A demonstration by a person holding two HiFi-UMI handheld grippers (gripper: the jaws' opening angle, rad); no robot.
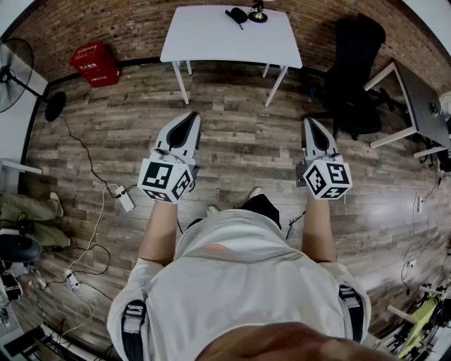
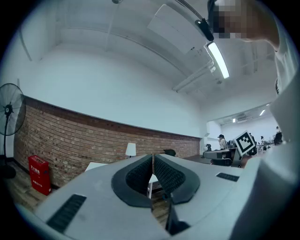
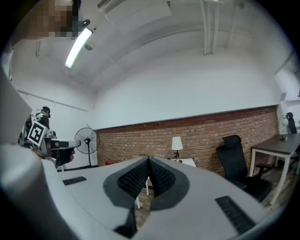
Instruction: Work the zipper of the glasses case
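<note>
Hanging over floor [image 1: 243, 144] overhead — left gripper [image 1: 191, 117], right gripper [image 1: 310, 122] closed, empty.

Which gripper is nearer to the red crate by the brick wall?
Left. The red crate lies ahead and to the left of the left gripper; the right gripper is held farther to the right, away from it.

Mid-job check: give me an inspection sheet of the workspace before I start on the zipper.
Surface: white table ahead of both grippers, mostly bare.
Job's things: small dark object at the table's far edge, possibly the glasses case; too small to tell.
Clutter: lamp beside it.
Grippers: left gripper and right gripper shut, empty, held level, short of the table.
Cables: white lead and power strip on the floor at left.
Surroundings: red crate, fan, black office chair, brick wall.
</note>
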